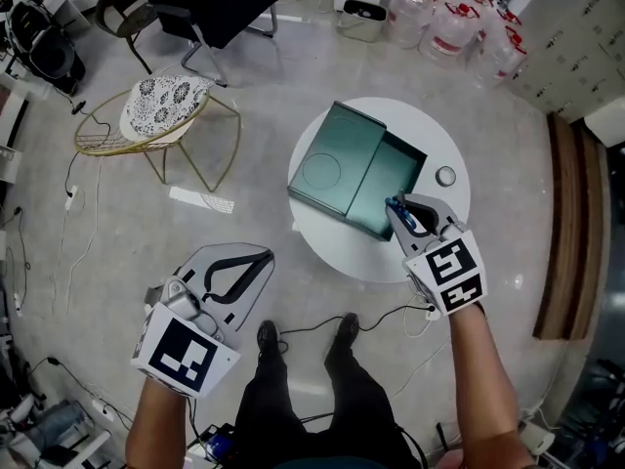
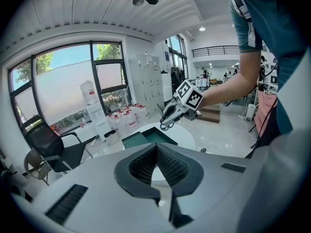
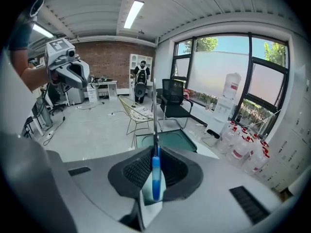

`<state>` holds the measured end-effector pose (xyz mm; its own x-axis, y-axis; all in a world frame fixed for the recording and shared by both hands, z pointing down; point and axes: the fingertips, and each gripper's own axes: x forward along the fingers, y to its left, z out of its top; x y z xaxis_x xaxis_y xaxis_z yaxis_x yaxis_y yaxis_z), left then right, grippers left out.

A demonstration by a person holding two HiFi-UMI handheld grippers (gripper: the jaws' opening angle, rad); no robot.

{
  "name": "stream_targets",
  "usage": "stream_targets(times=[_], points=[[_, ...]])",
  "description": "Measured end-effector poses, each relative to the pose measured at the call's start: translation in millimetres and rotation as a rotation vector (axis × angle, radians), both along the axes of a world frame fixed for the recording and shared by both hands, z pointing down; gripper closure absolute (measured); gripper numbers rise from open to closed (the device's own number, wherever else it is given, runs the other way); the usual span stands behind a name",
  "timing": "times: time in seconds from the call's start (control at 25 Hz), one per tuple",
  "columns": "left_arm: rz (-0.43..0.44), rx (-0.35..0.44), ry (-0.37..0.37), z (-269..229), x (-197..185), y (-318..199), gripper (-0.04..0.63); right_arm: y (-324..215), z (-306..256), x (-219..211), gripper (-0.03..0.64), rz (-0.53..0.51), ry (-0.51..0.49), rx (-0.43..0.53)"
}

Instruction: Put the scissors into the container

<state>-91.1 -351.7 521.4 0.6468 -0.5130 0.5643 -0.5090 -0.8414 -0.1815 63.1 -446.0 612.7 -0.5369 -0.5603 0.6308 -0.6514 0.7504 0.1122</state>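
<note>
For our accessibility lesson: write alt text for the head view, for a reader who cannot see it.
Seen from above, the right gripper holds blue-handled scissors at the edge of an open green container on a round white table. The left gripper hangs shut and empty over the floor.

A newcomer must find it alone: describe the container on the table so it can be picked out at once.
Find the round white table on the grey floor. On its left half lies the container, a flat dark green box, open, with a ring on its lid. Its only neighbour on the table, a small grey disc to its right, is round and far smaller.
</note>
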Motion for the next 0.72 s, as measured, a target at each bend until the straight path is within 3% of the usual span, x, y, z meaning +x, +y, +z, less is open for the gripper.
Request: stream_targets(times=[0.72], points=[[-0.032,-0.042,-0.001,97.4,-6.6,3.8,0.577,-9.4,127.5,0.1,0.555,-0.056,0.038,-0.015]])
